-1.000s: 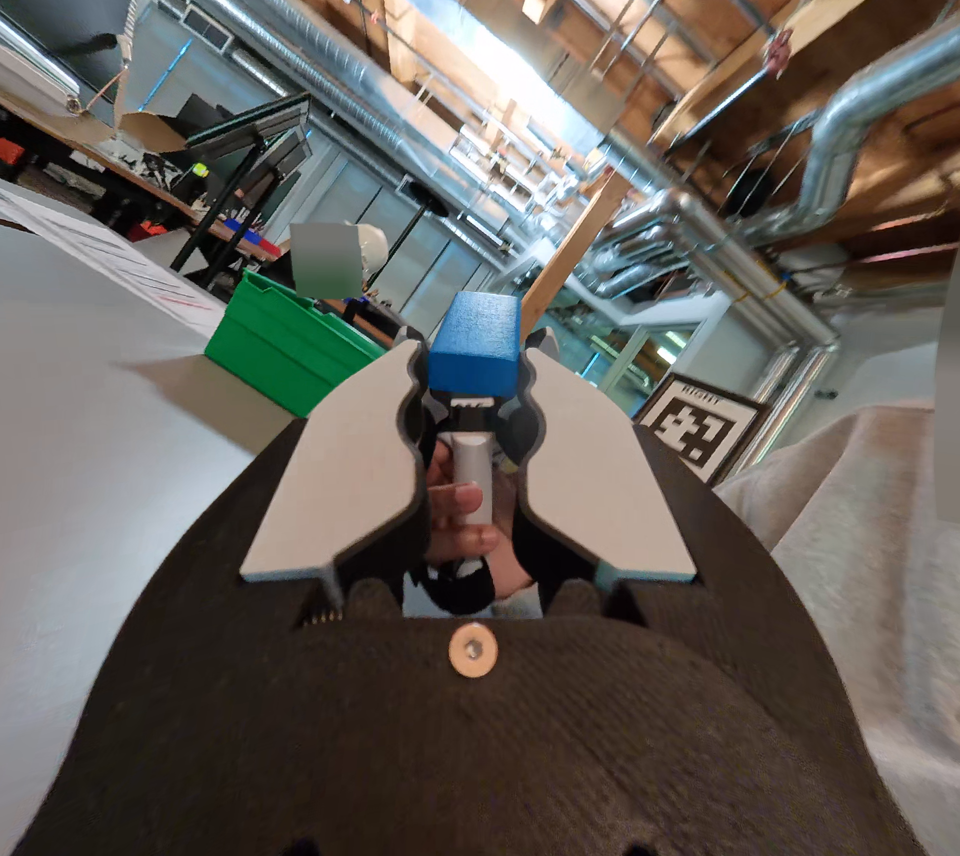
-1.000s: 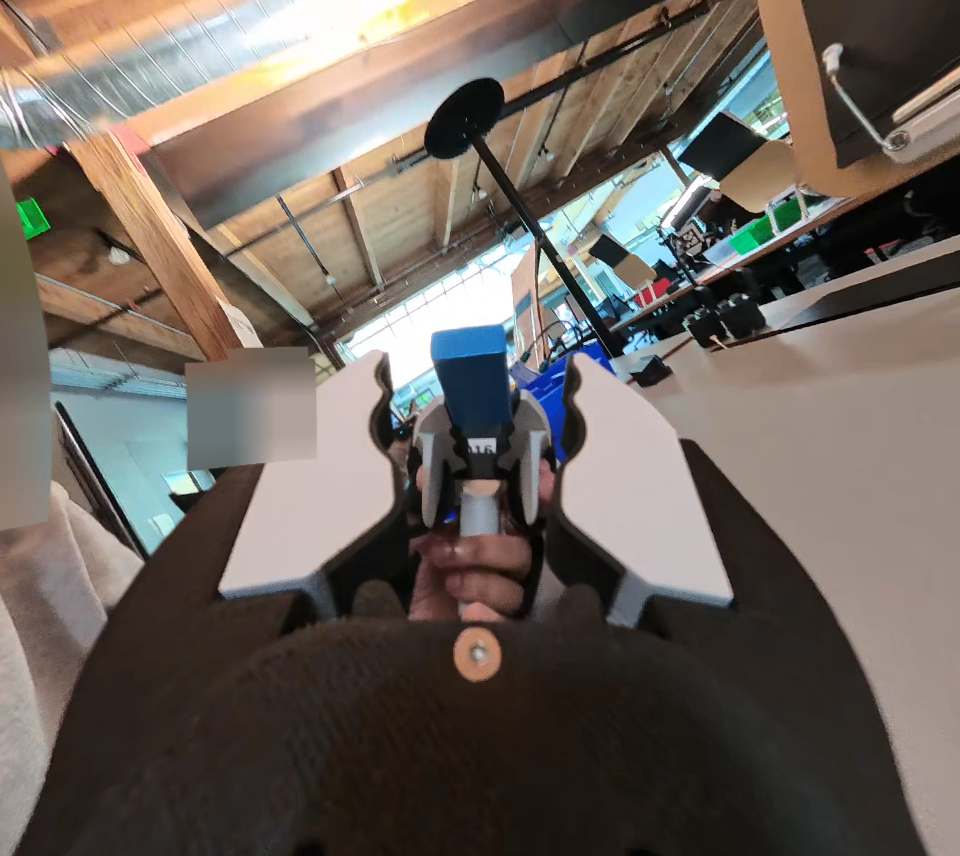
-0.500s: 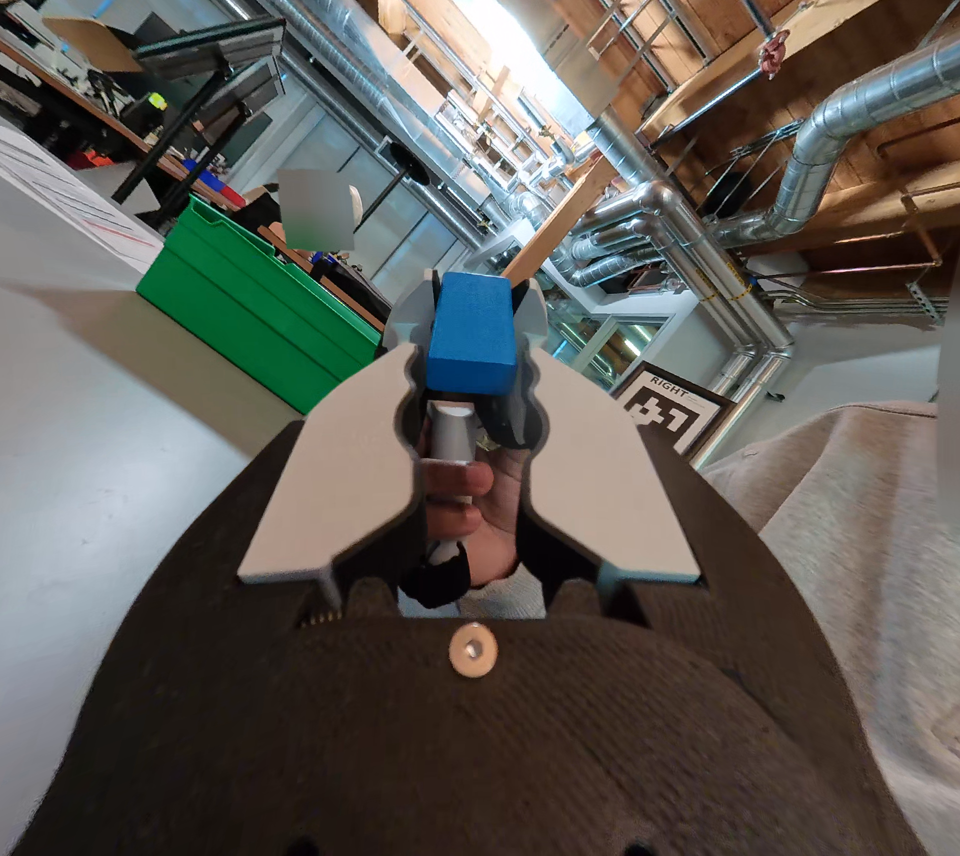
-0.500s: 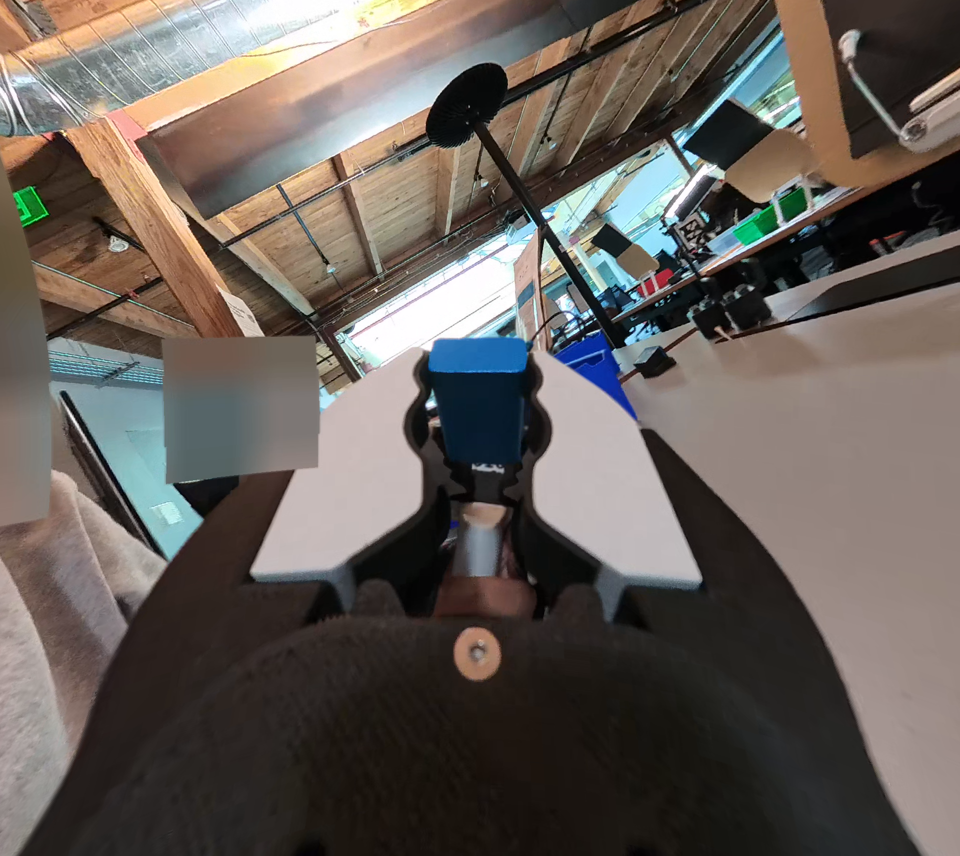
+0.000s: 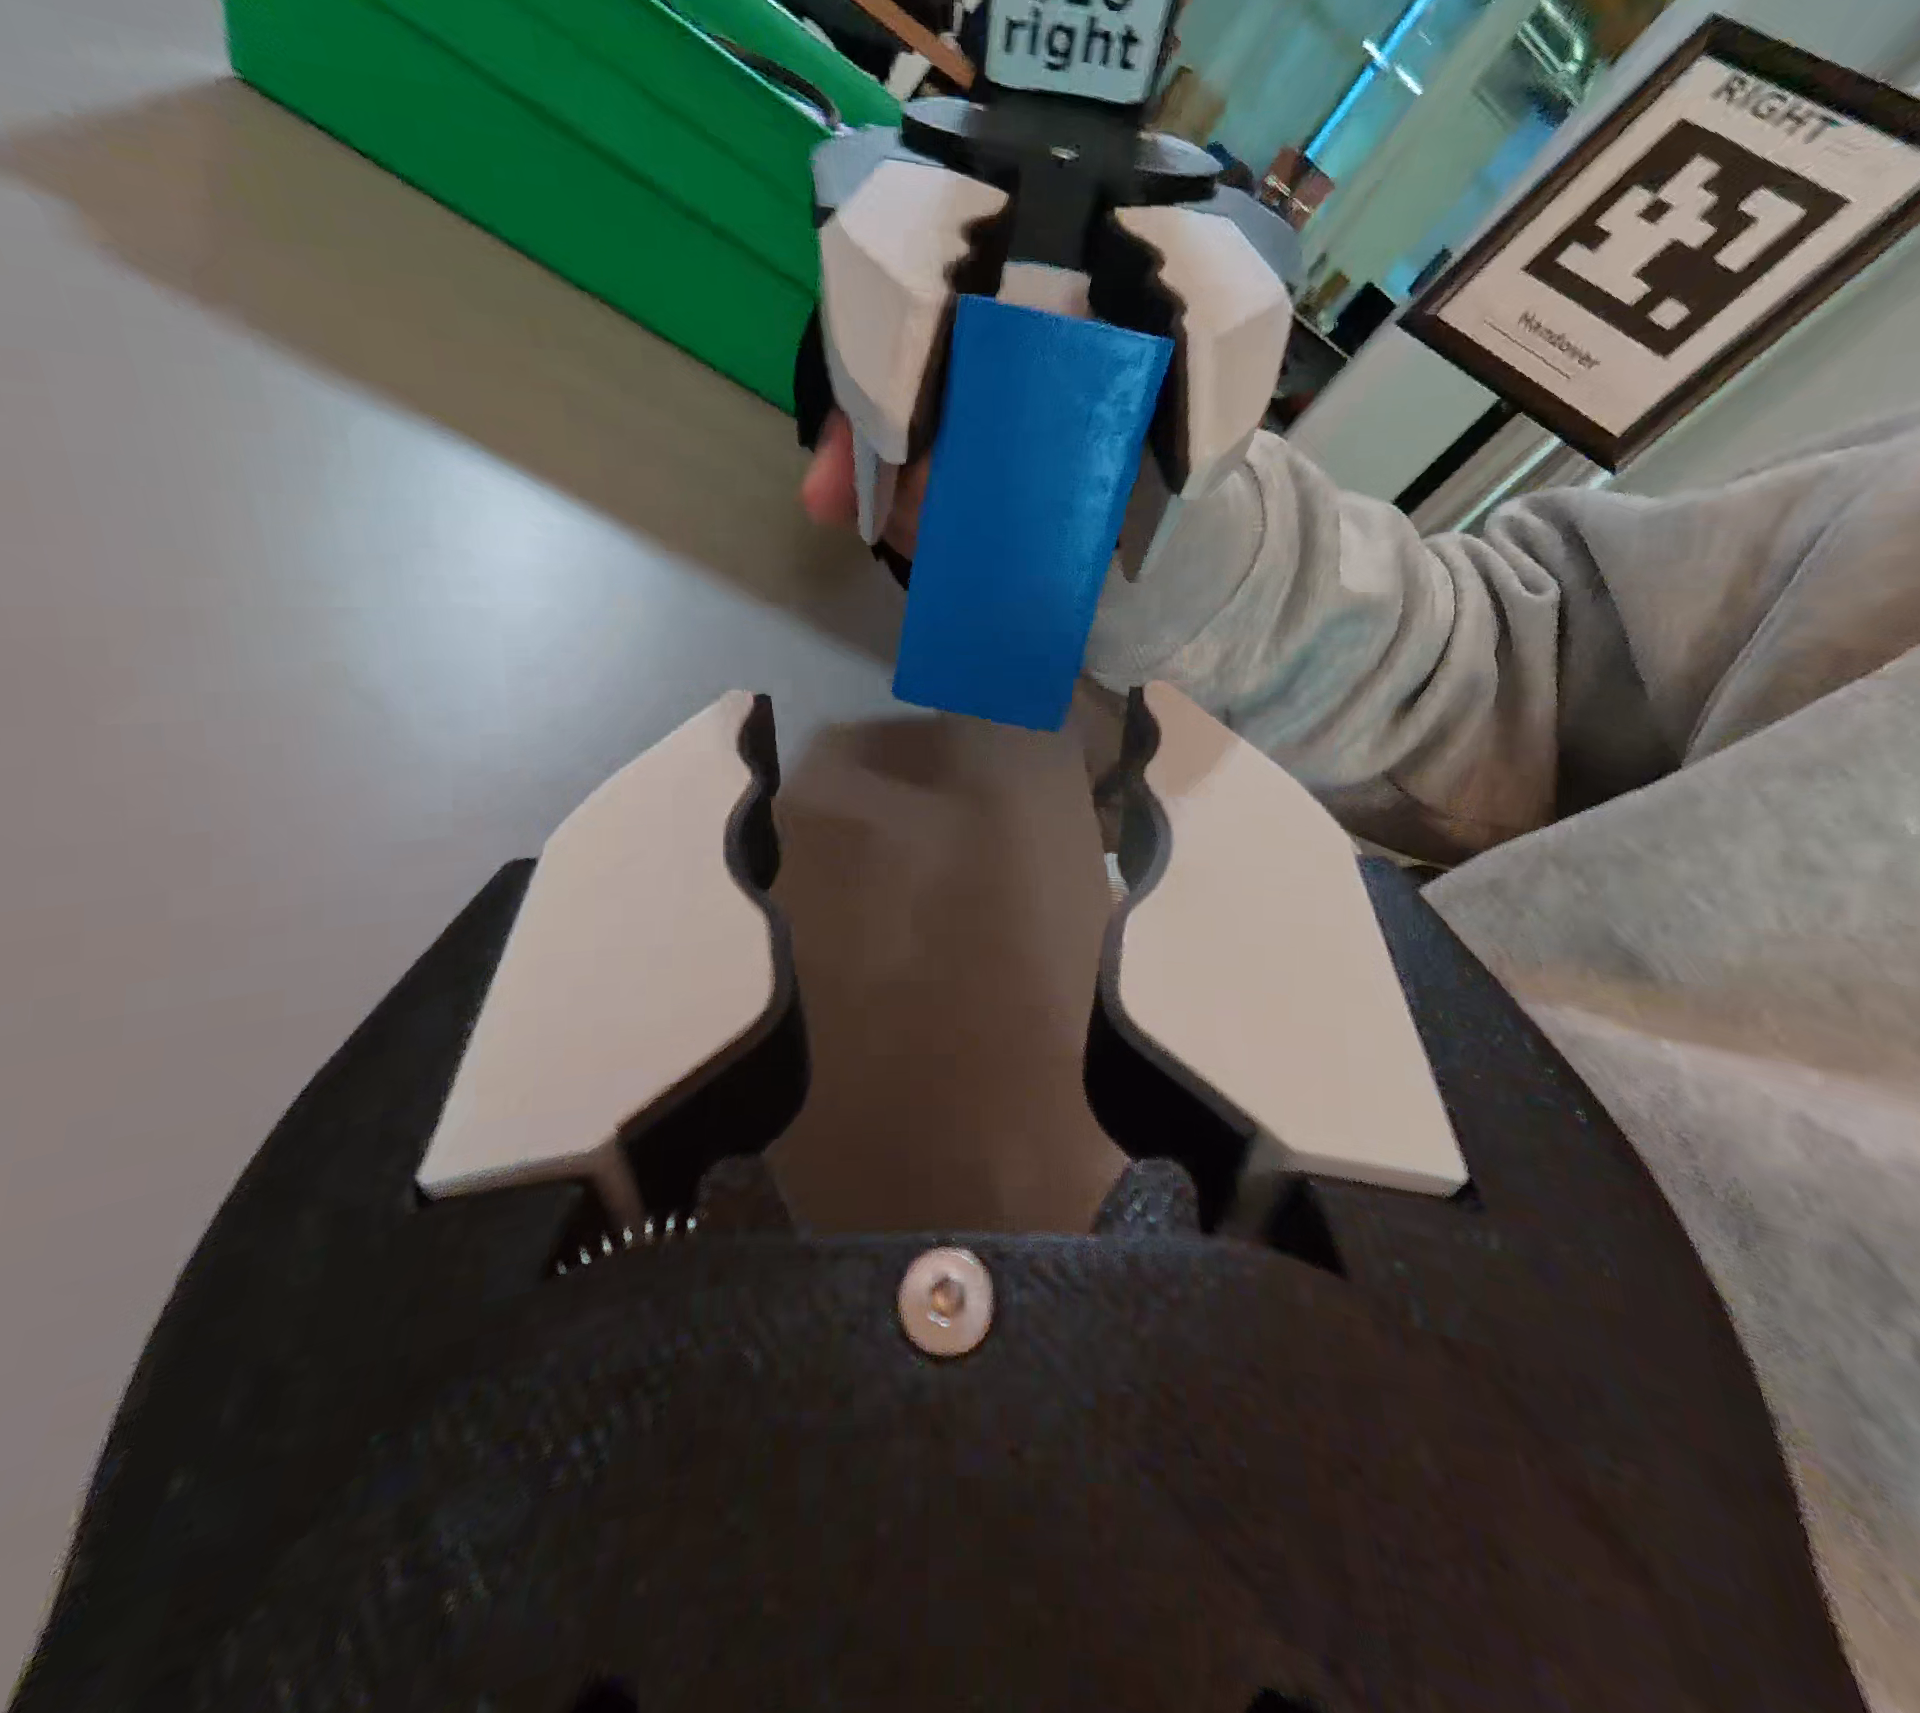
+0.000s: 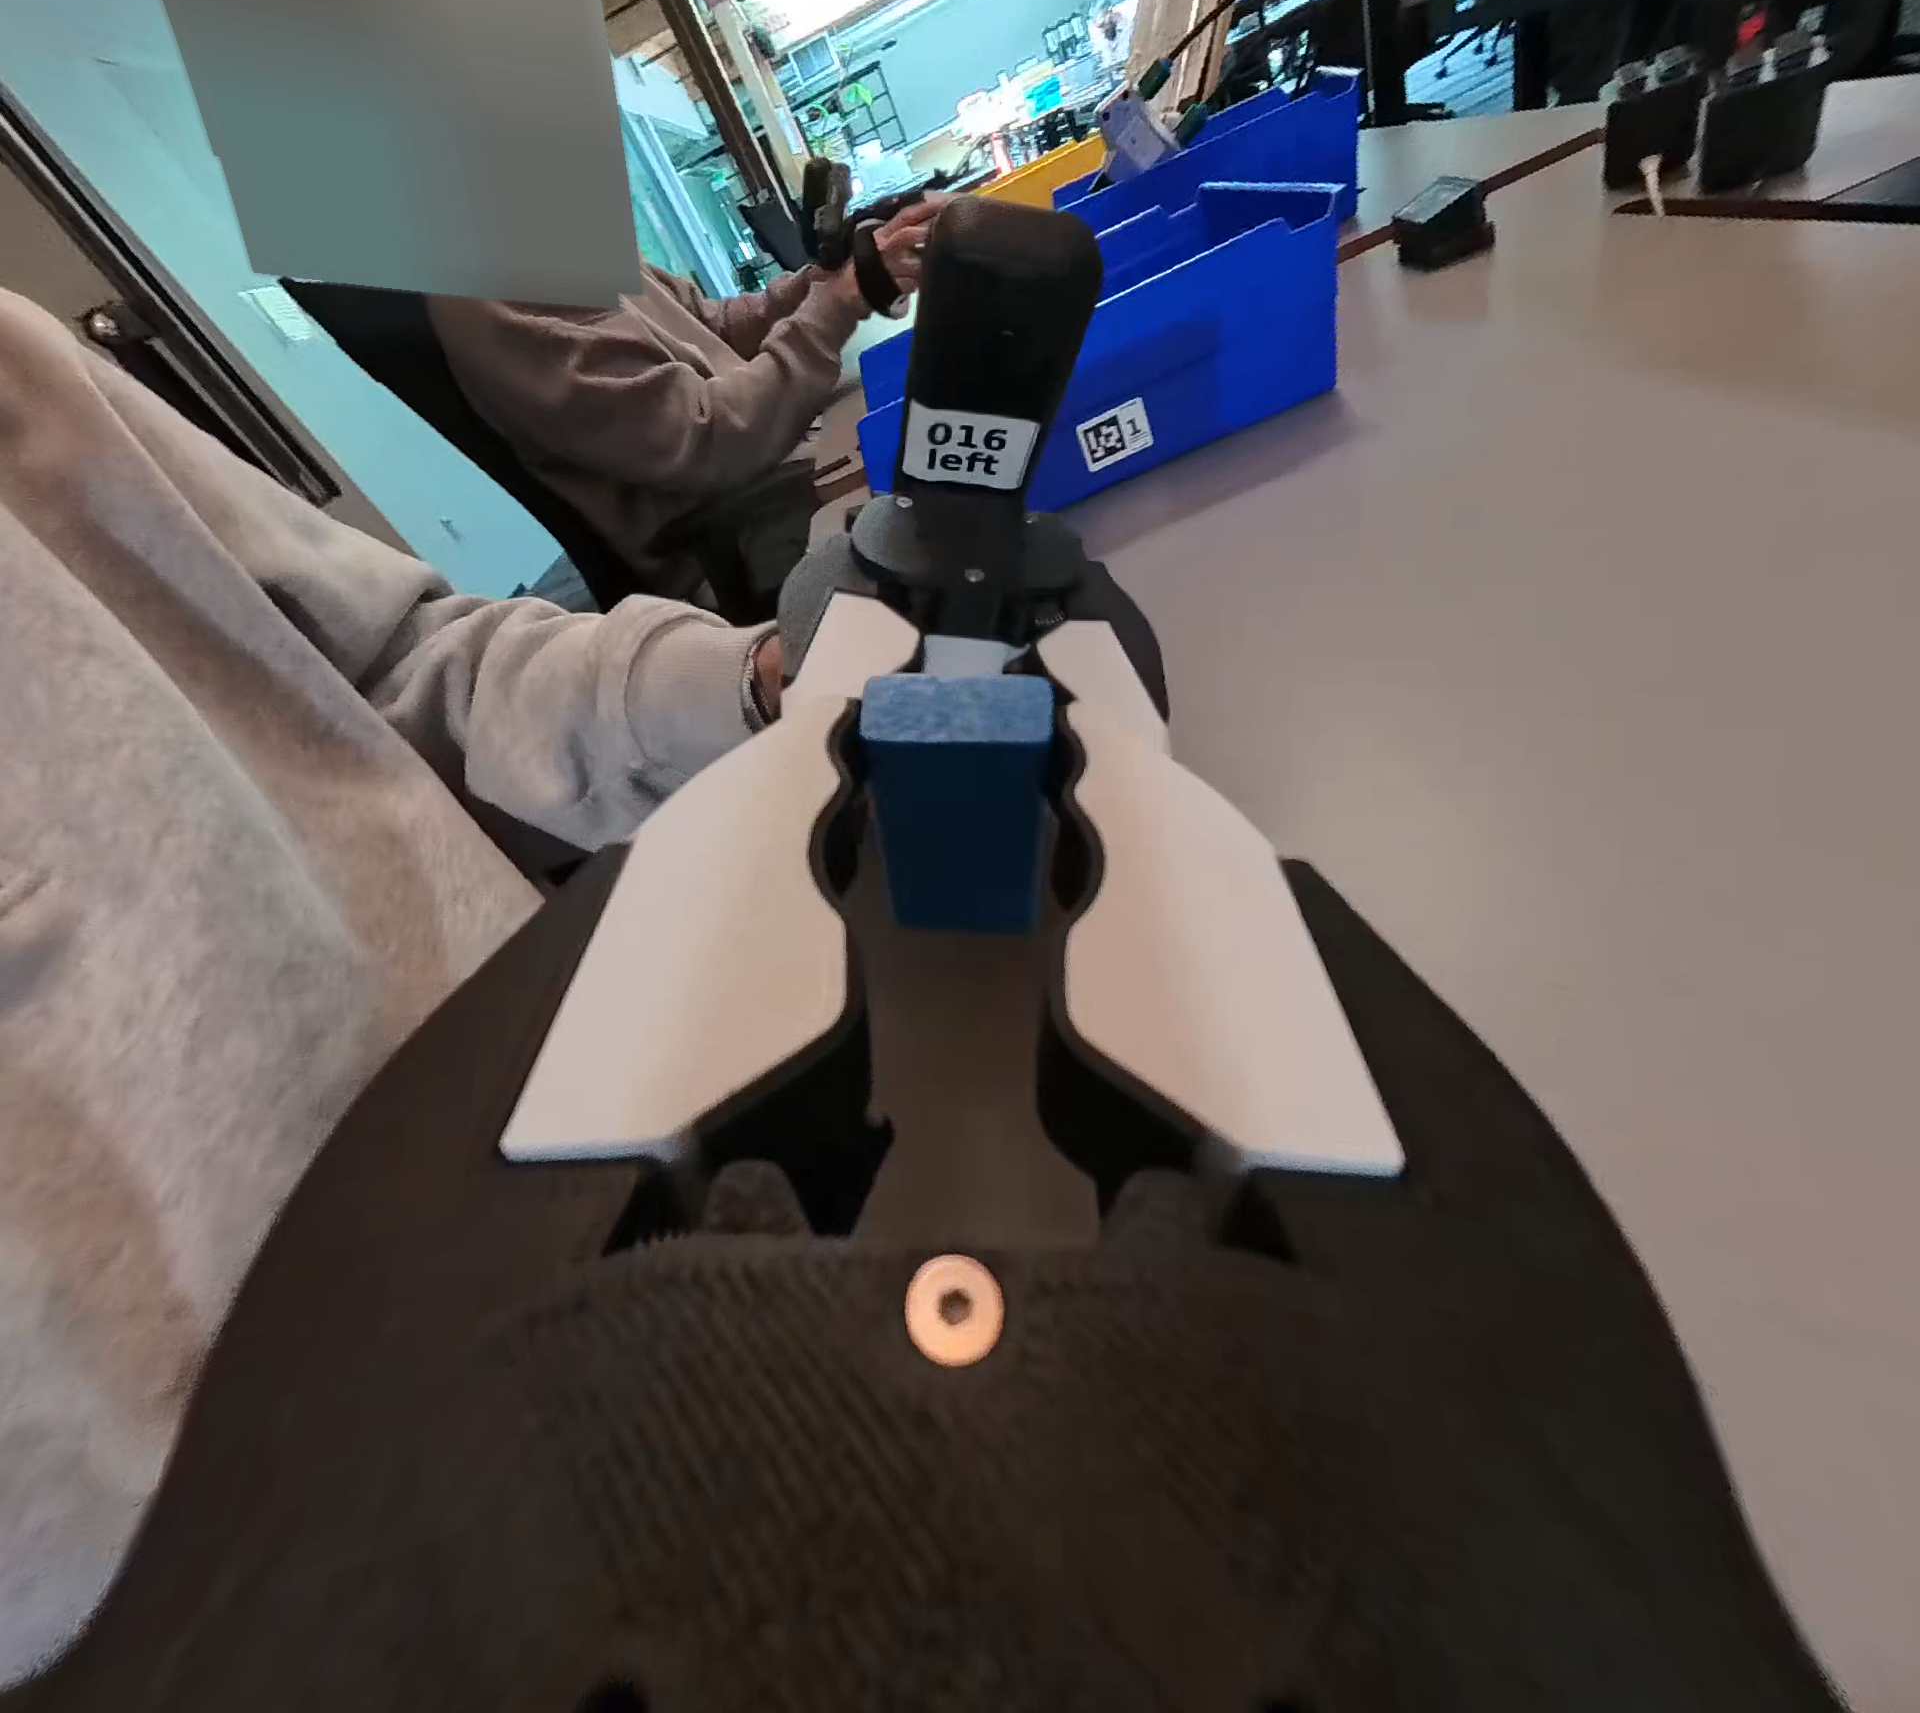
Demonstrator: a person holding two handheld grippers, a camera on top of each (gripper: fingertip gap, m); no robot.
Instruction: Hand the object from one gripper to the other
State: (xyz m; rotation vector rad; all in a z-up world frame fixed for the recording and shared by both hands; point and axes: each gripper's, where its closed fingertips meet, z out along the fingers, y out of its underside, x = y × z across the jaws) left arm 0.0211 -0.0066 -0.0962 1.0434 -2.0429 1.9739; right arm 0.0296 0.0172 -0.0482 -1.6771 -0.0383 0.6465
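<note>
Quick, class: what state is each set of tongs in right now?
Left tongs: open, holding nothing.
Right tongs: closed on the blue block.

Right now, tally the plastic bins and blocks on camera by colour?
Blue: 3, the rectangular blue block in the right claw plus two blue plastic bins
Green: 1, green plastic bin
Yellow: 1, yellow bin
Total: 5

Between the spread fingers of the left gripper (image 5: 945,718) lies an unblocked channel, and the blue block (image 5: 1023,520) hangs just beyond its mouth, pinched by the right gripper (image 6: 951,728). A green bin (image 5: 499,74) stands off to the left, a blue bin (image 6: 1205,344) farther along the table (image 6: 1558,728). The person's grey sleeve (image 5: 1455,624) crowds the right side.
</note>
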